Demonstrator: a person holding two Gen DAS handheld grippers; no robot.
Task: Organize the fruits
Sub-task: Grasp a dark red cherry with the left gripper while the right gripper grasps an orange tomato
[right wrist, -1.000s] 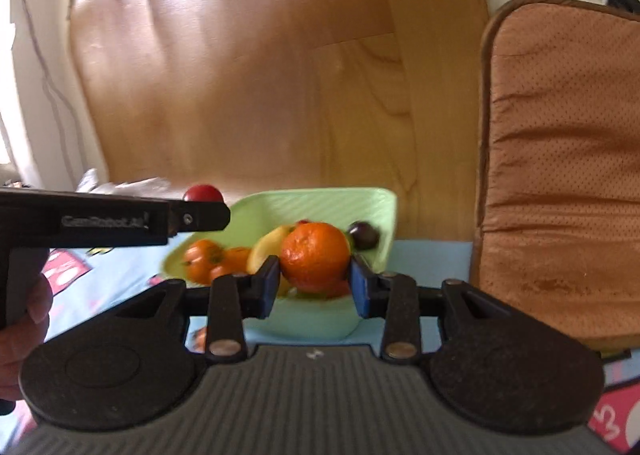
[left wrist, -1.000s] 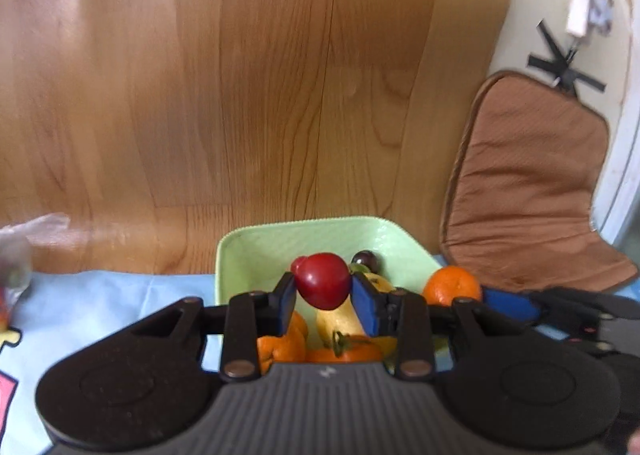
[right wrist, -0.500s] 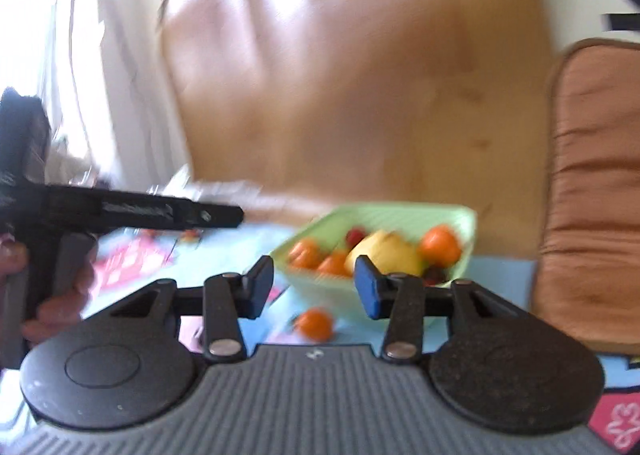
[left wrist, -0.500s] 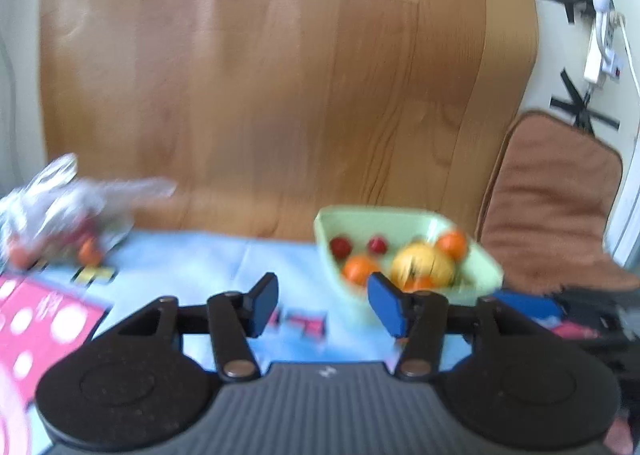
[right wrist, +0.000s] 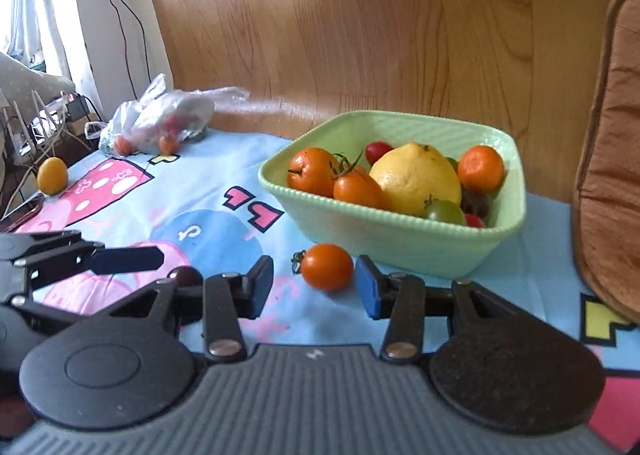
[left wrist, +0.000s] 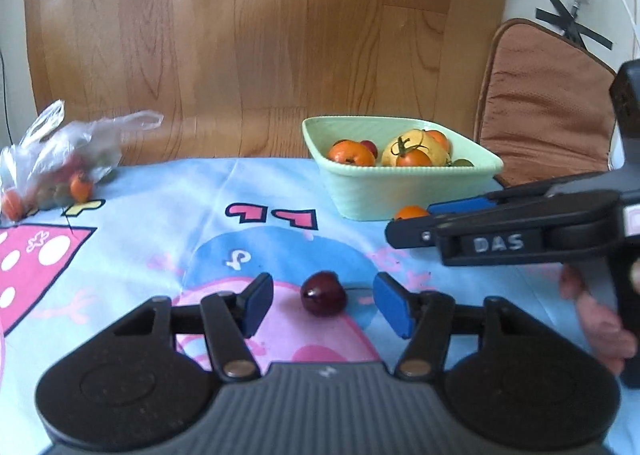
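Both tools match: the left gripper [left wrist: 323, 301] and right gripper [right wrist: 315, 281] have ribbed grey bodies, black round-lobed linkages with silver rivets, and blue pads [left wrist: 390, 309]. One side reads "DAS".

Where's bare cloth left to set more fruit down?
Free: the printed cloth between the plastic bag and the green bowl, back to the wooden panel. Crowded: the bowl's near side, with the orange tomato, and the front middle, with the dark red fruit and both hand-held grippers.
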